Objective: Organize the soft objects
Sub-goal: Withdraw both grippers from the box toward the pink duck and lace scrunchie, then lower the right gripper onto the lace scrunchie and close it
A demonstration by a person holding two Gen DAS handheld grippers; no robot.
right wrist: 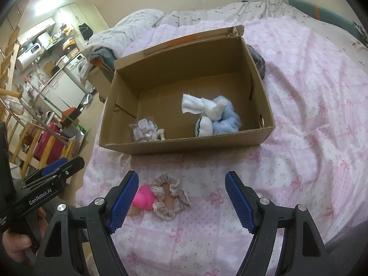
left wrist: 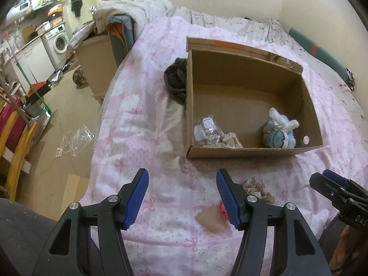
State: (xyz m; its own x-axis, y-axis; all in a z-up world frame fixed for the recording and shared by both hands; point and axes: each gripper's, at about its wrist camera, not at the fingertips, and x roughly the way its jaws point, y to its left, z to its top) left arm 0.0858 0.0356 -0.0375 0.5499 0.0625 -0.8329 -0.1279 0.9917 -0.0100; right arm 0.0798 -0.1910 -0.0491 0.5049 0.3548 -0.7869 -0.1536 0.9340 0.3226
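Both claws hover over the bed [right wrist: 299,115], each spread wide w/ nothing between the pads. Right claw [right wrist: 181,197] is the one lined up: the frilly scrunchie [right wrist: 171,195] lies on the bedspread just ahead of it, toward its left finger, touching a pink toy [right wrist: 143,197] at its 9 o'clock. Cardboard box [right wrist: 184,146] sits at 12 o'clock beyond them, already holding a blue-and-white plush [right wrist: 214,117] and a small clear packet [right wrist: 143,128].

Likely step: pick up the scrunchie and drop it in the box. To do it well:
- Shift the right claw a little toward 9 o'clock so the scrunchie sits midway between the pads (it's off-centre now).
- Come down low; fabric is thin and floppy, so pinch the ruffle itself, not the bedspread under it.
- Avoid catching the pink toy in the same bite.
- Lift clear of the box's near wall before releasing.

Left claw [left wrist: 181,197] should stay back at 9 o'clock, out of the way.
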